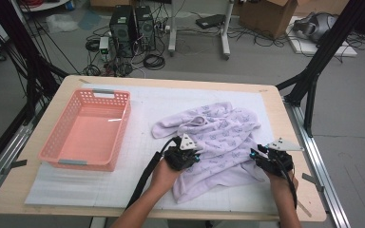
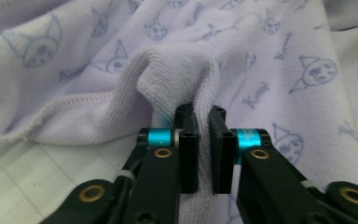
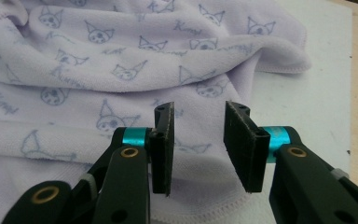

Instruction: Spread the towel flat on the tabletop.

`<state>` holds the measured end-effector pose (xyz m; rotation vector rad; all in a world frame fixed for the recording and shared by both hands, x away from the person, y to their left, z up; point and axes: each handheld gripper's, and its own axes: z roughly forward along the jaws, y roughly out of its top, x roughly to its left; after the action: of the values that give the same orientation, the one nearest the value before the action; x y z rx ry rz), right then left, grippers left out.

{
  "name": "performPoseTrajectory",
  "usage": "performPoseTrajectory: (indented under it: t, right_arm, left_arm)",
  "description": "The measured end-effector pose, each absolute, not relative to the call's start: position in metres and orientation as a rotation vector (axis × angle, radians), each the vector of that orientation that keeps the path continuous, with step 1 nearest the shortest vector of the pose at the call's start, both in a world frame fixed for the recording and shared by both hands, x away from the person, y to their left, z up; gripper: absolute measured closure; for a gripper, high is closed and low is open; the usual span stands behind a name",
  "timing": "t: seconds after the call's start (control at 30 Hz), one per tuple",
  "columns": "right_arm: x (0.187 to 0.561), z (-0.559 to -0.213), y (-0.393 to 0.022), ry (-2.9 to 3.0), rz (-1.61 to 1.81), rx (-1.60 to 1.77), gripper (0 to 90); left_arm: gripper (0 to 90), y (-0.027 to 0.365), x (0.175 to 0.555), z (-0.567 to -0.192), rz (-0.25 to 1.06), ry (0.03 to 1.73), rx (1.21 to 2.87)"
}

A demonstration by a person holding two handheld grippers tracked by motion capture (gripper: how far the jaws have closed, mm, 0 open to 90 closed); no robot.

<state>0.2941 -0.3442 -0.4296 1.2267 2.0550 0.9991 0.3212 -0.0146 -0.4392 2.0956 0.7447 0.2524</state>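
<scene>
Lilac terry towel (image 1: 214, 142) lies crumpled on the mat (image 1: 138, 180), with one raised fold pinched between the fingers (image 2: 189, 154) of the left gripper (image 1: 183, 156). The right gripper (image 1: 272, 159) has its fingers (image 3: 163, 149) spread, cloth lying just beyond and below them, nothing clamped. Likely risk: the pinch is shallow (only a ridge of pile), so a lift could slip free, while the pink basket (image 1: 57, 142) sits well off to the left.

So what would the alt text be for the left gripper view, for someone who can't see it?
Two black jaws of the left gripper pinch a raised fold of a lilac towel printed with small cartoon faces. The towel lies rumpled across the frame, its stitched hem running at the left, over a white mat.
</scene>
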Motion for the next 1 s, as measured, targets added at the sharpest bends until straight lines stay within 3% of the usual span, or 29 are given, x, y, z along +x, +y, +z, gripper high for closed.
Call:
performPoseTrajectory:
  t: [0.17,0.53,0.6,0.63,0.7,0.83,0.93,1.0]
  right_arm:
    - [0.294,-0.431,-0.342,2.075,1.001,1.233,63.0]
    - [0.301,-0.445,-0.325,2.203,0.944,1.214,61.5]
    - [0.302,-0.447,-0.324,2.213,0.959,1.215,64.5]
    - [0.302,-0.447,-0.325,2.221,0.97,1.229,70.6]
    - [0.301,-0.446,-0.326,2.252,0.987,1.23,87.1]
    - [0.298,-0.438,-0.333,2.248,0.866,1.244,88.1]
    - [0.296,-0.435,-0.346,2.199,0.875,1.302,87.0]
    - [0.294,-0.434,-0.35,2.172,0.923,1.314,77.4]
  left_arm:
    - [85.3,0.011,0.317,-0.431,0.103,0.796,1.978]
    - [85.4,0.076,0.295,-0.445,0.12,0.924,1.974]
    - [84.9,0.08,0.294,-0.444,0.107,0.935,1.961]
    - [83.9,0.081,0.293,-0.443,0.103,0.935,1.958]
    - [72.2,0.079,0.293,-0.44,0.114,0.931,1.943]
    - [52.1,0.068,0.294,-0.426,0.212,0.901,1.927]
    - [50.0,0.062,0.301,-0.415,0.228,0.881,1.888]
    - [49.0,0.055,0.305,-0.412,0.231,0.863,1.885]
